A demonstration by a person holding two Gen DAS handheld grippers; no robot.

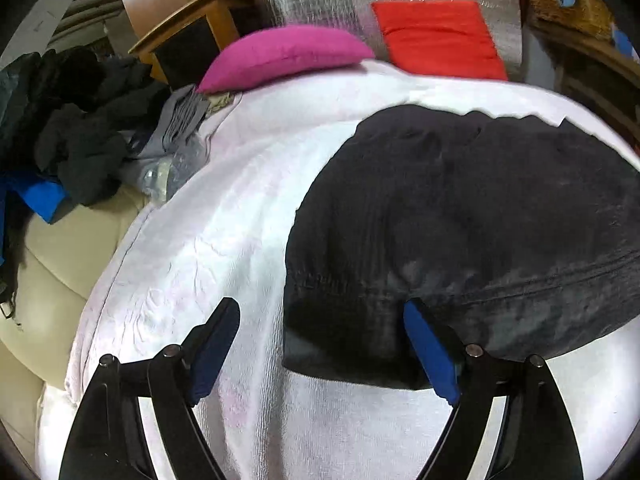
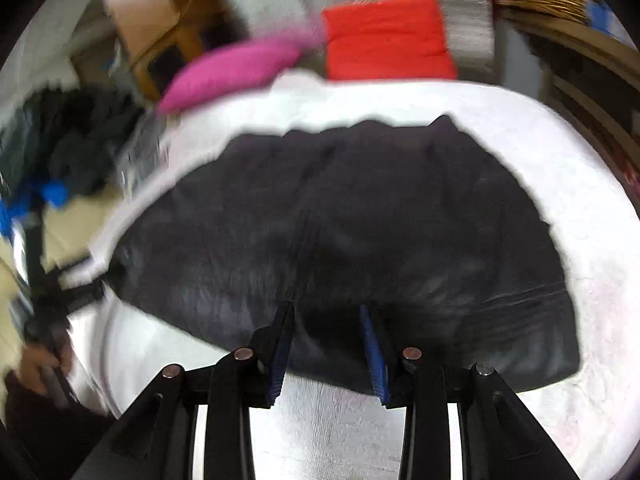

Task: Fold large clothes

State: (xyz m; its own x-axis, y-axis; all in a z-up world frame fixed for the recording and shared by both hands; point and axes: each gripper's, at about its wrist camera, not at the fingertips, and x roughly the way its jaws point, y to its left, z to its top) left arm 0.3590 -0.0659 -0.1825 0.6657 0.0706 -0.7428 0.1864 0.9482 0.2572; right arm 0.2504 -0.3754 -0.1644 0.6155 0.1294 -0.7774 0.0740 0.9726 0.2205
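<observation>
A dark, nearly black garment lies flat in a folded block on a white textured cover. My left gripper is open wide at the garment's near left corner. One blue pad is over the cloth and the other over the white cover, neither pressing. In the right wrist view the same garment fills the middle, blurred. My right gripper hovers over its near edge with the jaws partly apart. Dark cloth shows in the gap, and I see no bunching or pinch.
A pink cushion and a red cushion lie at the far edge of the cover. A heap of dark and grey clothes sits at the left on a beige seat. Wooden furniture stands behind. A hand shows at the left.
</observation>
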